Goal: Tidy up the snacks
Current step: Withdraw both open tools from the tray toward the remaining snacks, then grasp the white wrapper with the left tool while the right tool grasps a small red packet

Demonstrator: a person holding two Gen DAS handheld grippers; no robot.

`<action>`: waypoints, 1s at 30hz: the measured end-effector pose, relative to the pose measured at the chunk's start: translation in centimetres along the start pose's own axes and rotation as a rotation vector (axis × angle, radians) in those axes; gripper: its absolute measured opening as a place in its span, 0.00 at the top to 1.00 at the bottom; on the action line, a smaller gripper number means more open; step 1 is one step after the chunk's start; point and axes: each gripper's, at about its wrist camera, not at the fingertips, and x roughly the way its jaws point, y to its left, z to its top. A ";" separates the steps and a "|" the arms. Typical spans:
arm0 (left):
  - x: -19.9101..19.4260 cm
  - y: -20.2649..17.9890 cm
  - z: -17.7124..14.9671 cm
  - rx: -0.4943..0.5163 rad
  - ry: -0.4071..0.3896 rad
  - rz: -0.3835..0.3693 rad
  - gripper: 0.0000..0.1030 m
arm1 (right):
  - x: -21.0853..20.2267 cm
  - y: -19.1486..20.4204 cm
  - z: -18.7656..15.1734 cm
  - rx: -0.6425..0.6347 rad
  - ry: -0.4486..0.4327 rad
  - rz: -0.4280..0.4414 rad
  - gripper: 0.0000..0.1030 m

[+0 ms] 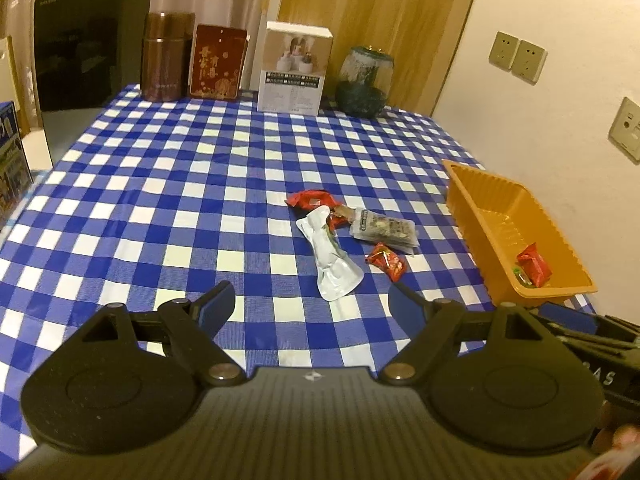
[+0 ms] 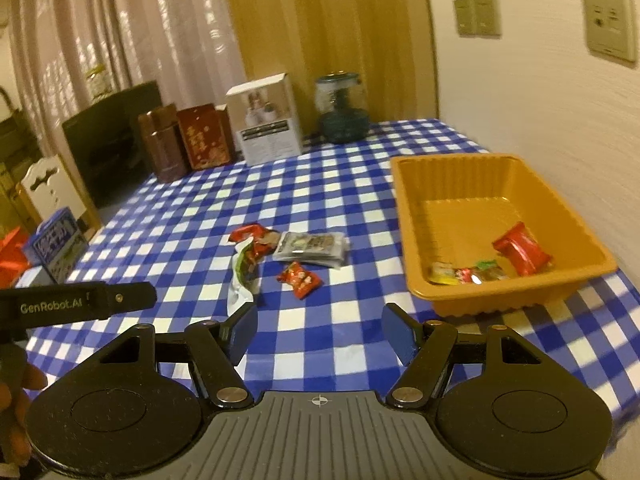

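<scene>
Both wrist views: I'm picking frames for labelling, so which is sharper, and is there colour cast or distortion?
Left wrist view: crisp; the silver pouch and checked tablecloth are well defined. Right wrist view: softer, smeared, with the orange tray edges and wall sockets blurry. Both: warm yellowish cast and fisheye bending with dark corners.

Left gripper (image 1: pixel 310 304) and right gripper (image 2: pixel 320 330): black linkage arms on round stippled discs, silver pivot screws, blue-faced fingers (image 2: pixel 244 330), a grey ribbed centre plate with a crosshair mark; white "GenRobot.AI" lettering on one side.
</scene>
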 end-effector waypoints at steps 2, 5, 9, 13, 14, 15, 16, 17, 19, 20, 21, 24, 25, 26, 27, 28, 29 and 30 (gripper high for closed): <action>0.8 0.3 0.2 -0.013 0.006 -0.008 0.20 | 1.1 0.3 0.0 -0.024 0.010 0.009 0.33; 2.1 0.7 0.7 -0.031 0.015 -0.025 0.20 | 3.2 0.5 0.0 -0.052 0.036 0.024 0.33; 3.9 1.2 1.3 -0.035 0.027 -0.033 0.22 | 5.7 0.7 0.1 -0.090 0.054 0.031 0.39; 5.7 1.8 1.9 -0.045 0.041 -0.046 0.24 | 8.5 0.6 0.4 -0.122 0.070 0.031 0.46; 6.1 1.9 2.0 -0.041 0.043 -0.047 0.26 | 9.1 0.6 0.4 -0.131 0.074 0.031 0.47; 6.5 2.0 2.1 -0.040 0.046 -0.049 0.27 | 9.6 0.6 0.4 -0.140 0.076 0.031 0.48; 7.0 2.1 2.2 -0.042 0.051 -0.054 0.27 | 10.3 0.6 0.5 -0.152 0.077 0.031 0.49; 7.4 2.2 2.3 -0.045 0.056 -0.058 0.28 | 10.8 0.7 0.5 -0.160 0.079 0.031 0.50; 8.2 2.3 2.4 -0.050 0.063 -0.065 0.29 | 11.8 0.8 0.8 -0.179 0.078 0.032 0.51; 8.5 2.3 2.5 -0.047 0.065 -0.066 0.31 | 12.2 0.9 0.9 -0.188 0.076 0.032 0.51; 8.8 2.3 2.5 -0.045 0.067 -0.069 0.32 | 12.7 0.9 1.0 -0.199 0.072 0.031 0.51; 9.8 2.4 2.6 -0.046 0.075 -0.075 0.33 | 14.2 1.2 1.2 -0.235 0.068 0.027 0.53; 10.1 2.4 2.6 -0.048 0.078 -0.078 0.34 | 14.7 1.3 1.3 -0.247 0.068 0.026 0.54; 10.4 2.4 2.6 -0.050 0.081 -0.080 0.34 | 15.2 1.5 1.3 -0.258 0.070 0.028 0.55; 10.7 2.4 2.6 -0.050 0.083 -0.082 0.35 | 15.6 1.6 1.2 -0.269 0.075 0.027 0.55; 11.0 2.4 2.7 -0.050 0.084 -0.085 0.35 | 16.0 1.6 1.2 -0.278 0.081 0.028 0.55; 11.2 2.4 2.7 -0.050 0.085 -0.087 0.35 | 16.4 1.8 1.1 -0.289 0.085 0.028 0.56; 11.4 2.4 2.7 -0.049 0.087 -0.089 0.36 | 16.7 1.8 1.1 -0.298 0.086 0.025 0.56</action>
